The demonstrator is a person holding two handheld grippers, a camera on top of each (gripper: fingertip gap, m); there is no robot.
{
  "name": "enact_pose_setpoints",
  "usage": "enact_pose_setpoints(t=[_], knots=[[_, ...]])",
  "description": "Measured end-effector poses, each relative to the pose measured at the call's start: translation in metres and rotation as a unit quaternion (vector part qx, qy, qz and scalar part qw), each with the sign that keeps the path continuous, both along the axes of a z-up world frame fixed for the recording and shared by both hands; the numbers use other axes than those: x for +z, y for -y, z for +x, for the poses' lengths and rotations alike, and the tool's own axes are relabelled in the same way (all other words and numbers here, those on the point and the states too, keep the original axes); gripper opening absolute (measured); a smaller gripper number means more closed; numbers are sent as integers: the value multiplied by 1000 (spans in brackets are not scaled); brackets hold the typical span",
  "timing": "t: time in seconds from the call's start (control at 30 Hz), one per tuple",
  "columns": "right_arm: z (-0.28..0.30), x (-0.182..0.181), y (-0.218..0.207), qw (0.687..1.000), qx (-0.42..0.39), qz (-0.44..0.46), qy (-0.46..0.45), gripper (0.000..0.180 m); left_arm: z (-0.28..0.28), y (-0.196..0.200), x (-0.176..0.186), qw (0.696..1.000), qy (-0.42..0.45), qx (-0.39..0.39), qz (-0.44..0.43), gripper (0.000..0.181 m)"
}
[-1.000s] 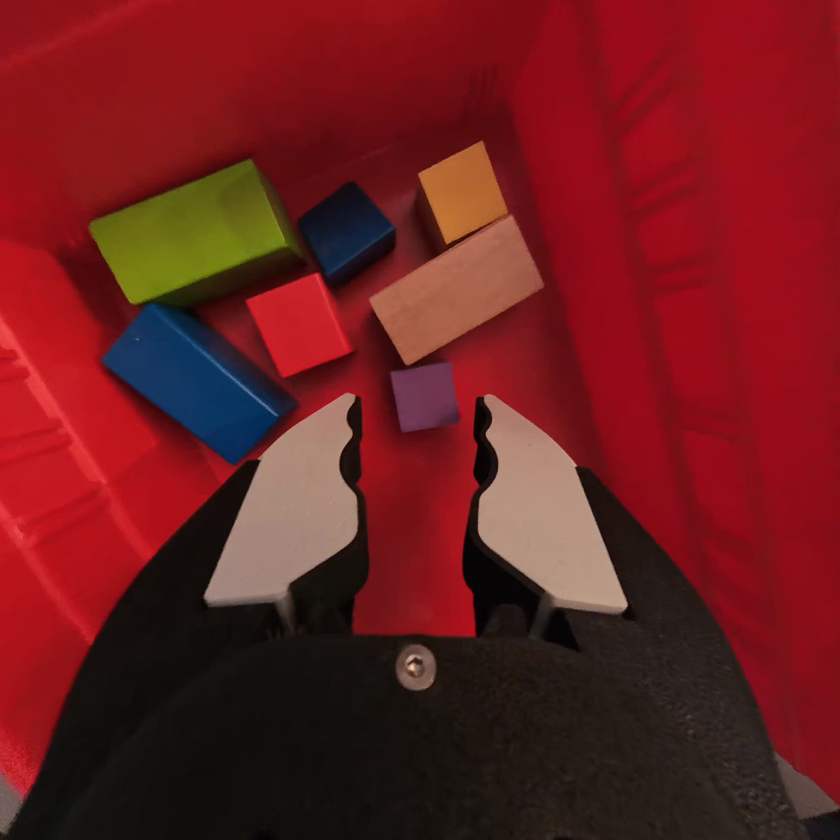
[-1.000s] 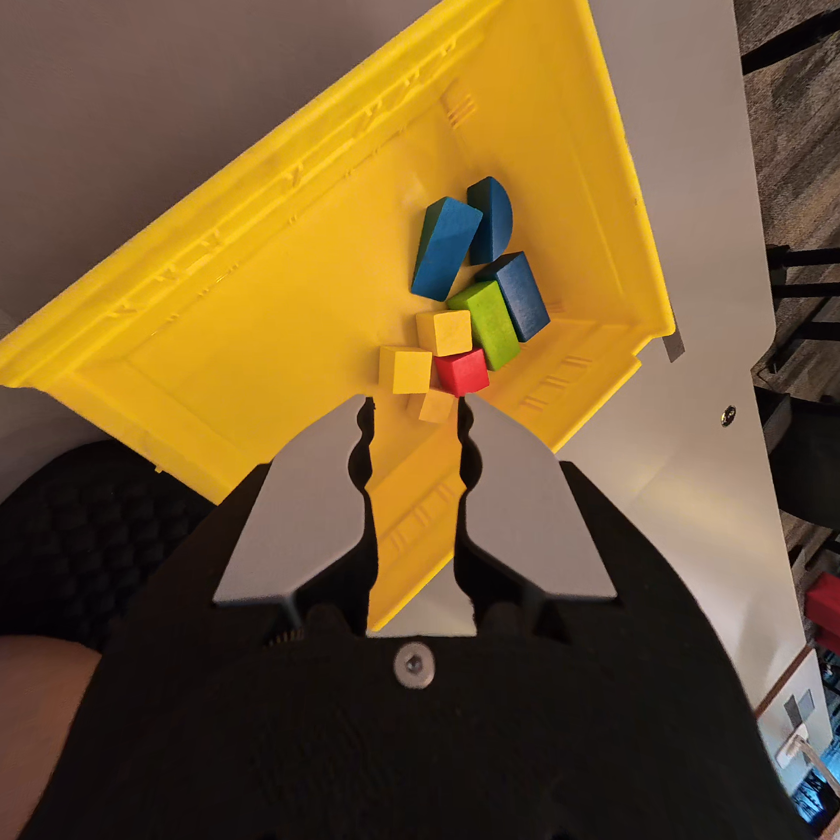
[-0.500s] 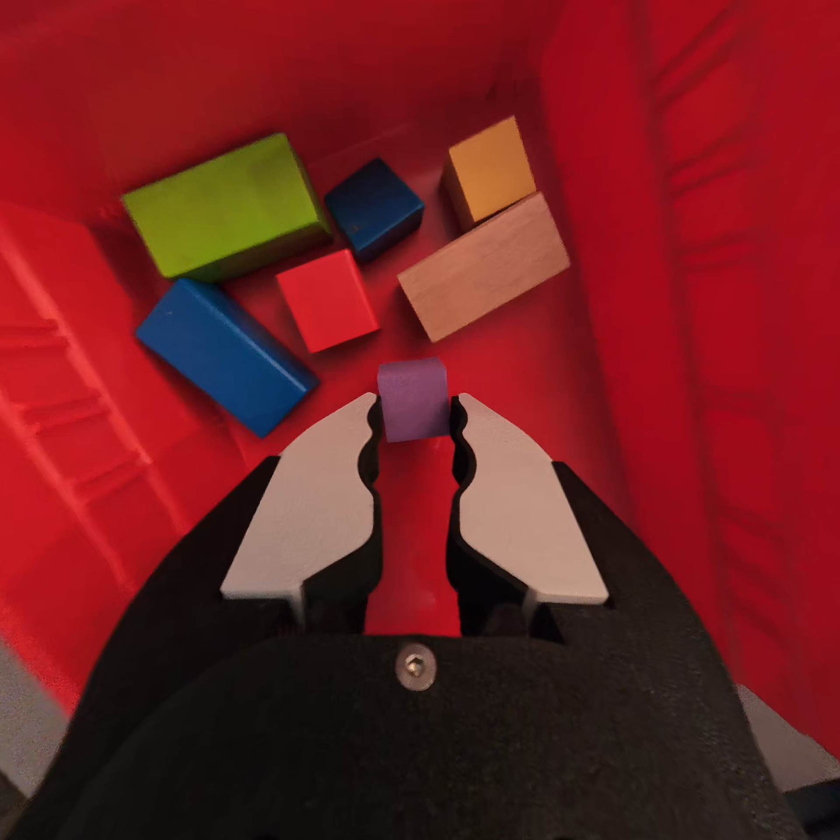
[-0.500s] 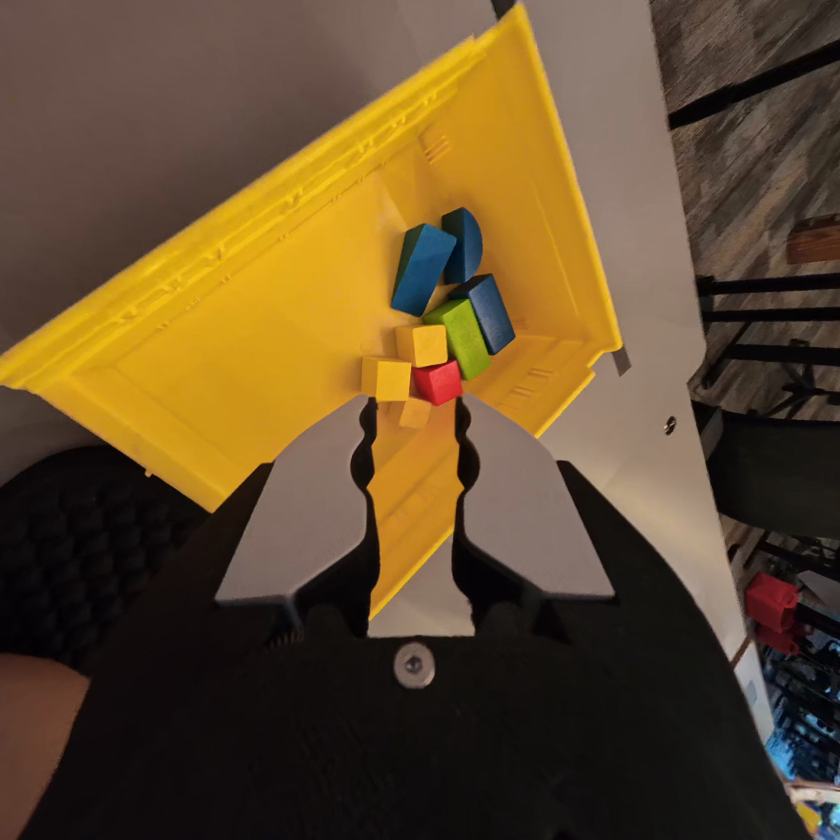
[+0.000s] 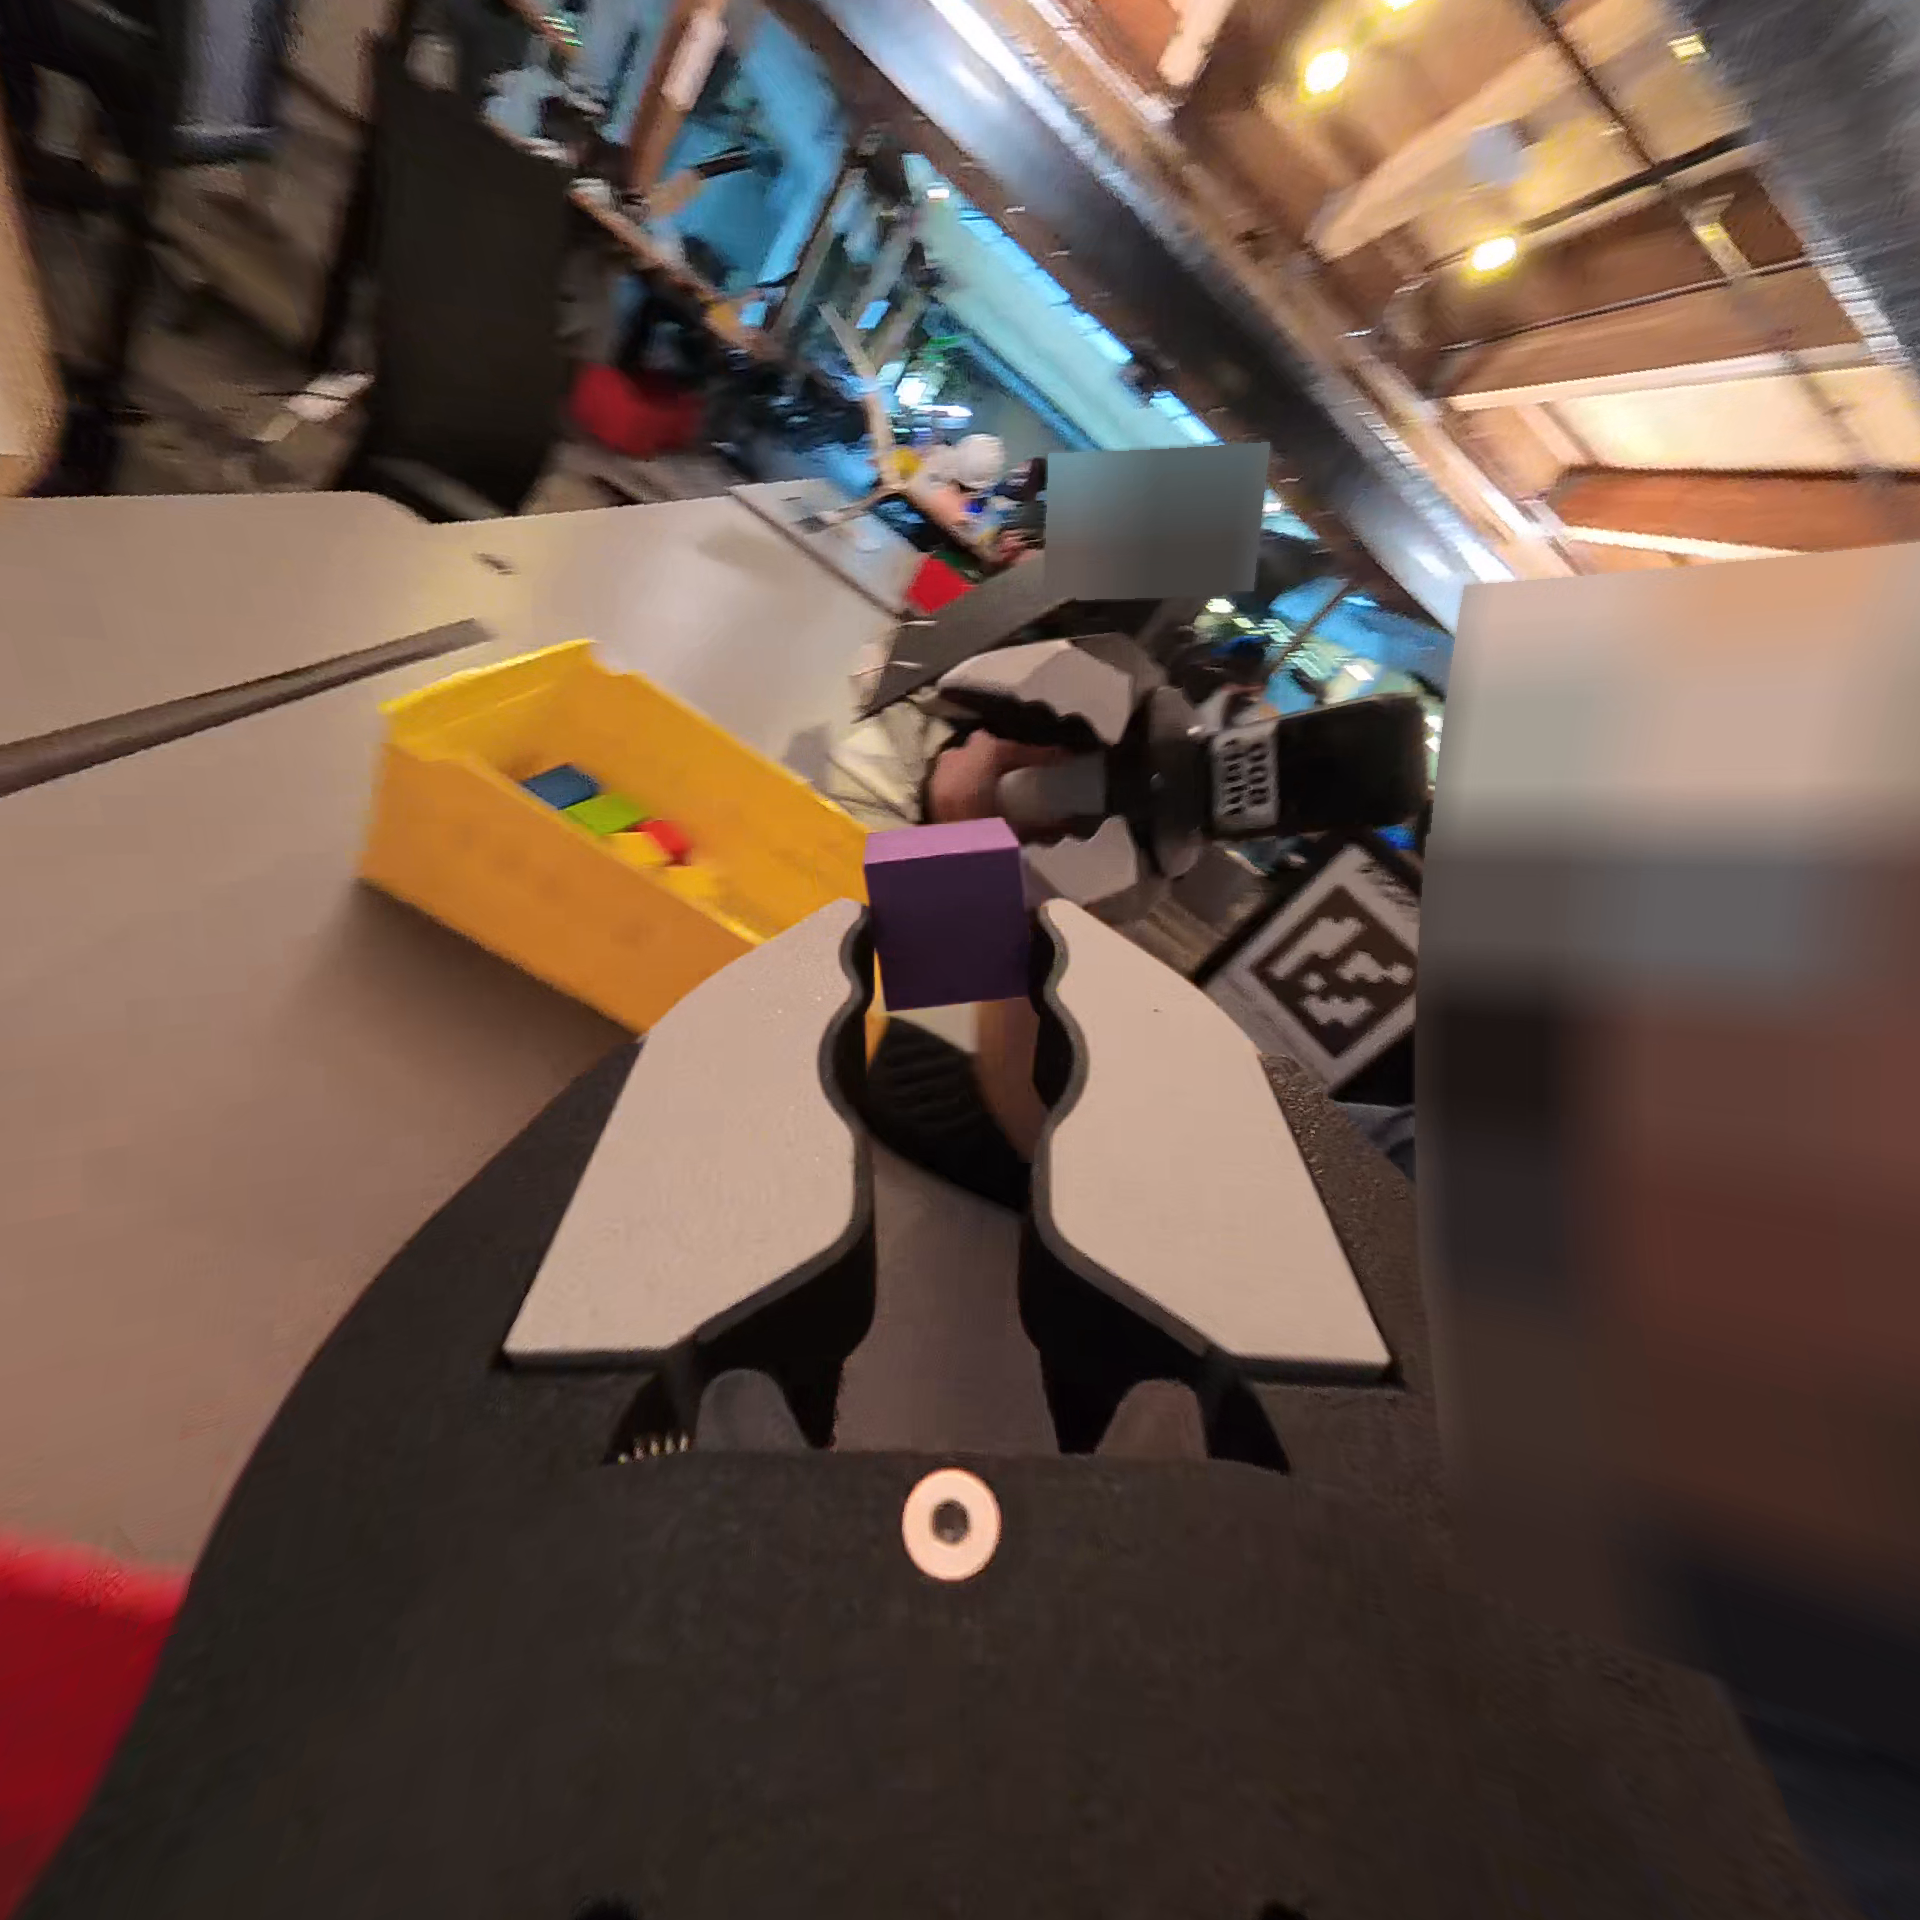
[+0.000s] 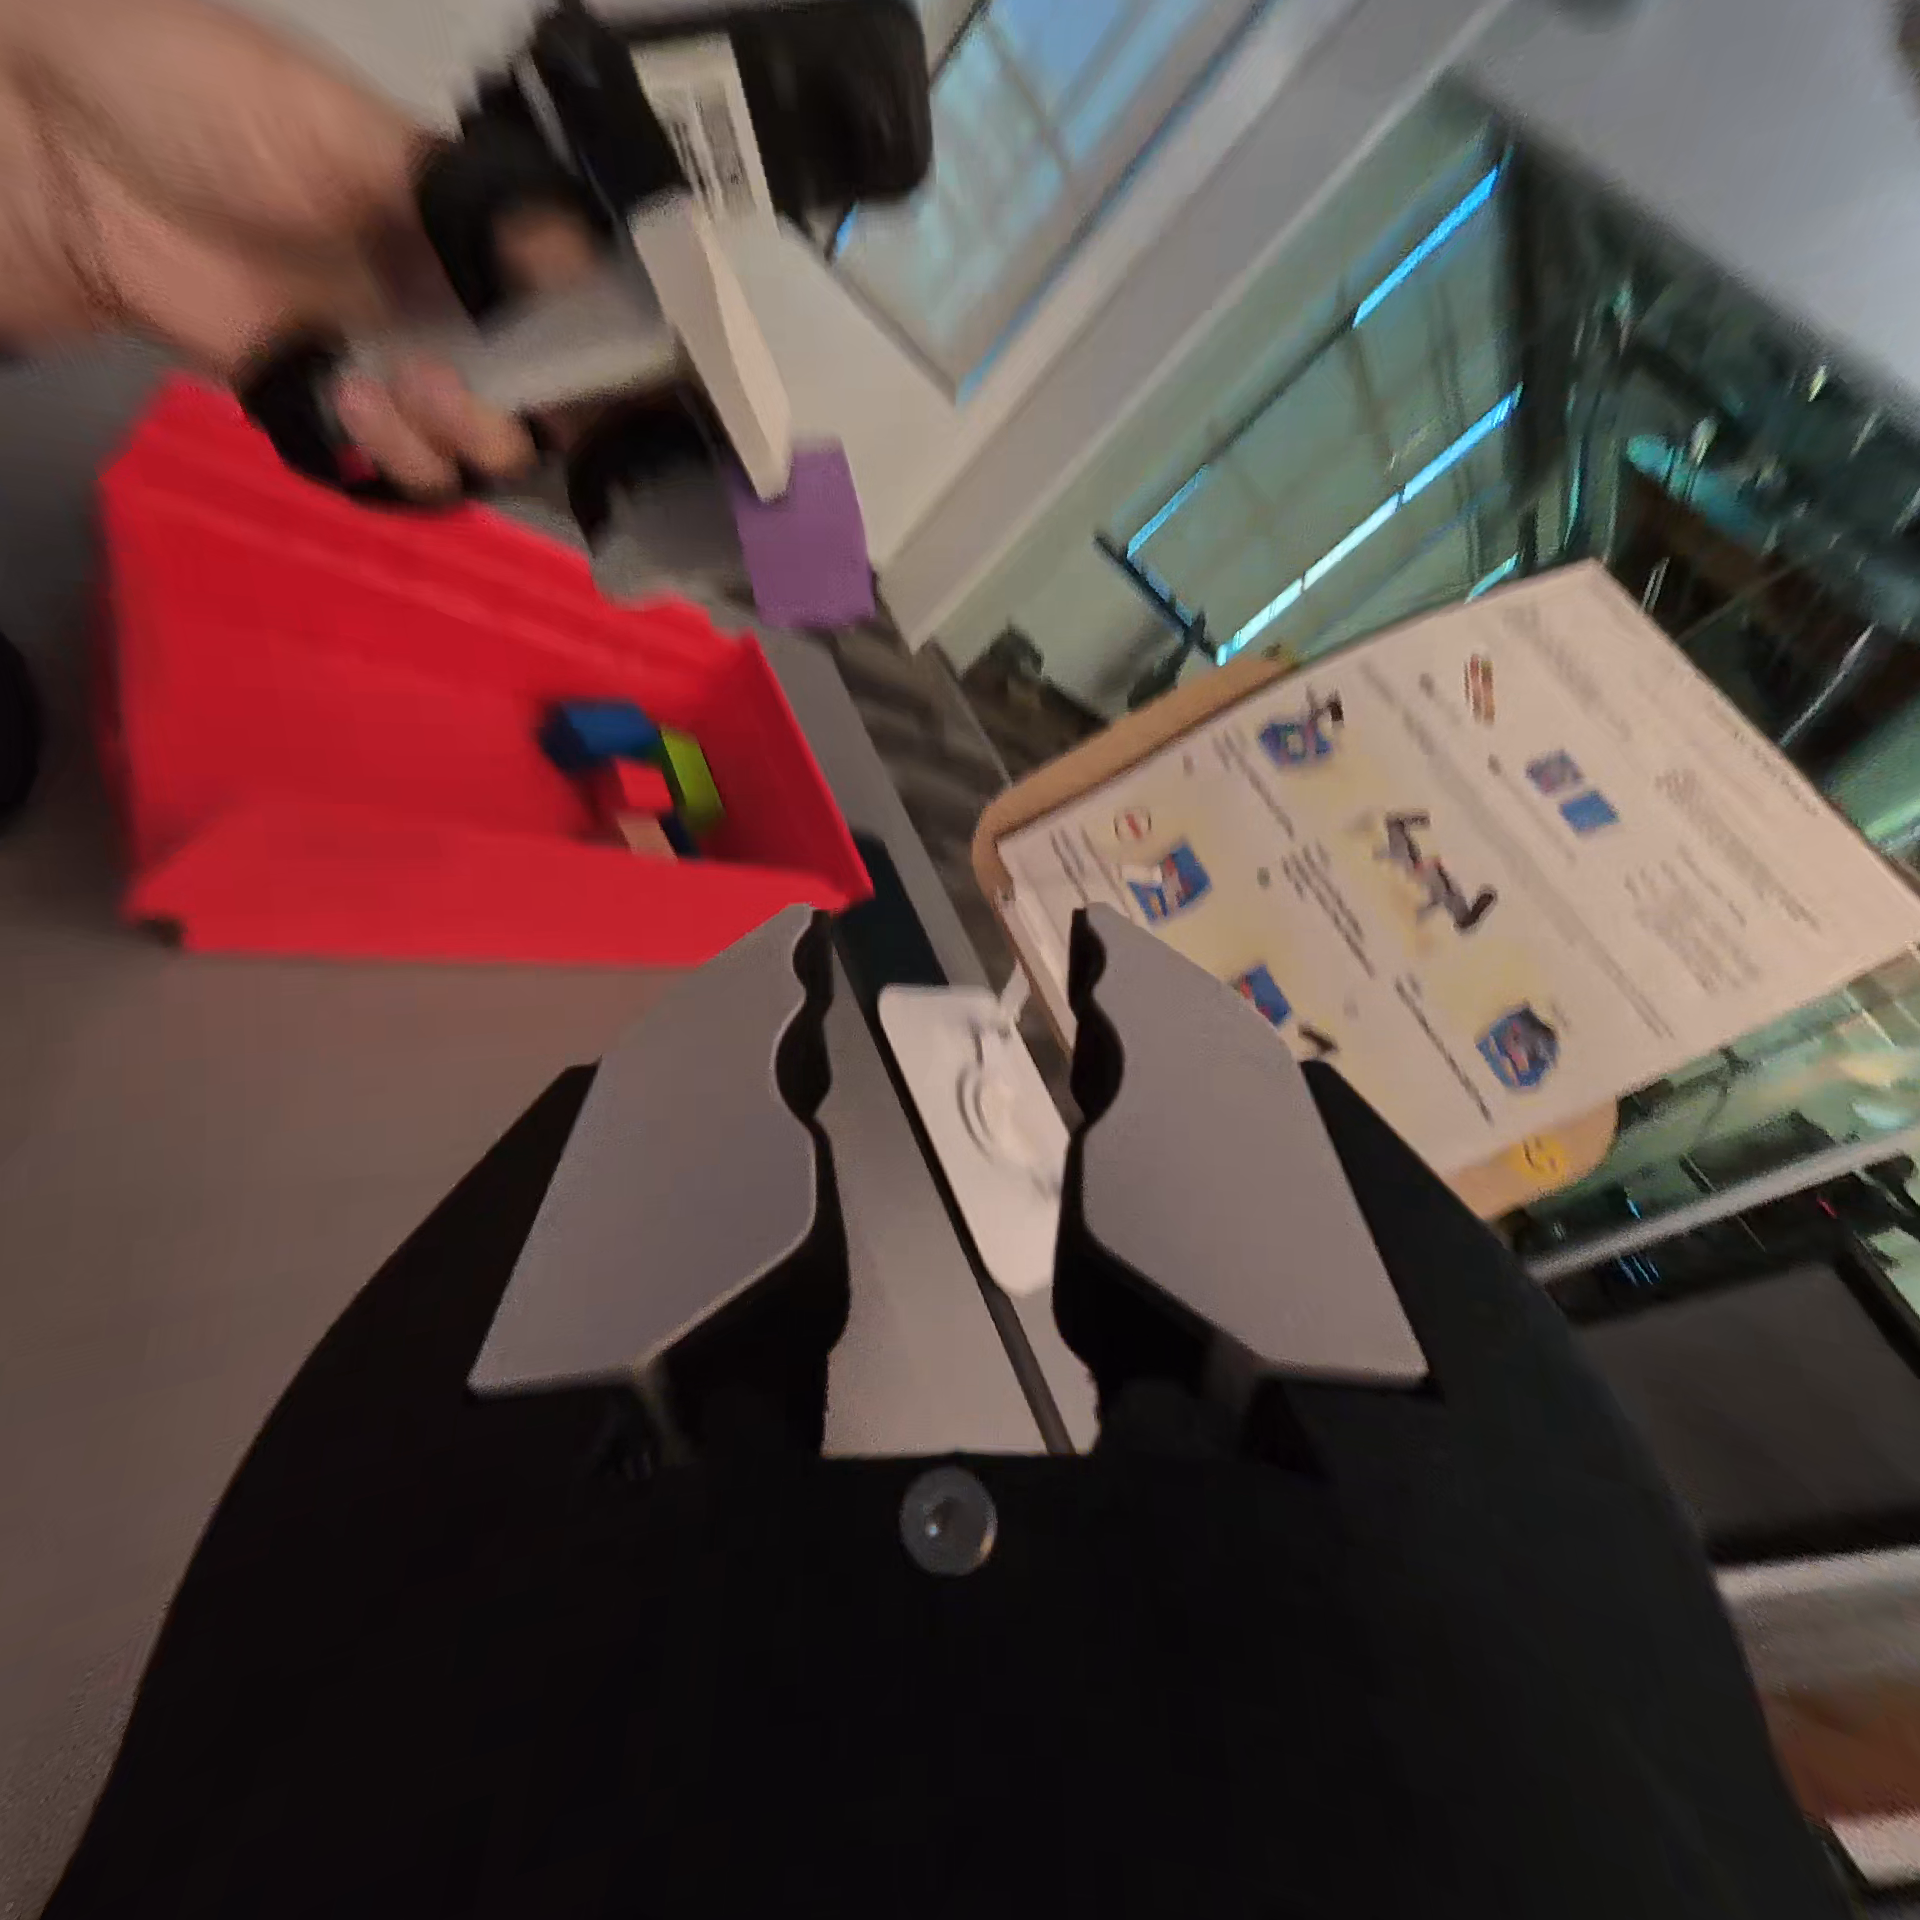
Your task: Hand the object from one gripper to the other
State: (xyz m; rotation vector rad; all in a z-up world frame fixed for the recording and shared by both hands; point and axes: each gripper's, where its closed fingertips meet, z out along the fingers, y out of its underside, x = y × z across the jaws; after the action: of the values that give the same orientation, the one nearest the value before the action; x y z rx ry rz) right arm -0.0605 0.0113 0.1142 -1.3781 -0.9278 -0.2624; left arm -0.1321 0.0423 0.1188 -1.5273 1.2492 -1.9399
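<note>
My left gripper is shut on a purple cube and holds it up in the air above the table. In the right wrist view the same cube hangs blurred between the left gripper's fingers, above the red bin. My right gripper is open and empty, pointing toward the cube from a distance. It also shows in the left wrist view, just beyond the cube, held by a hand.
A yellow bin with several coloured blocks sits on the grey table. A red bin with several blocks stands on the table. A board with a printed sheet leans at the right. A white plate lies on the table.
My left gripper closed on the purple cube in the red bin and lifted it out into the air. My right gripper swung away from the yellow bin to face the left one.
</note>
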Motion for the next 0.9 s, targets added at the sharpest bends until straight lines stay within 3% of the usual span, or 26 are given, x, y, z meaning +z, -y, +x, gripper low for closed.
enact_pose_setpoints(t=[0.17, 0.33, 0.43, 0.67, 0.73, 0.8, 0.9], knots=[[-37, 9, 13, 996, 72, 33, -45, 48, 16, 36, 6, 997, 23, -71, -27, 27], [-49, 6, 13, 996, 67, 66, -10, 48, 25, 61, 4, 992, 27, -118, -20, 28], [-51, 7, 14, 994, 47, 94, 19, 32, 27, 71, 3, 990, 26, -136, -9, 28], [-12, 22, 22, 998, 15, 59, 21, 30, 22, 46, 5, 997, 20, -65, 32, 38], [35, 16, 23, 999, -42, -14, 30, 30, 14, 35, 10, 998, 25, -36, 43, 38], [92, -16, 30, 983, -105, -152, 18, 30, 6, 28, 16, 998, 33, -17, 51, 35], [174, -104, 64, 897, -198, -395, 6, 30, -3, 24, 21, 997, 33, -5, 66, 35]])
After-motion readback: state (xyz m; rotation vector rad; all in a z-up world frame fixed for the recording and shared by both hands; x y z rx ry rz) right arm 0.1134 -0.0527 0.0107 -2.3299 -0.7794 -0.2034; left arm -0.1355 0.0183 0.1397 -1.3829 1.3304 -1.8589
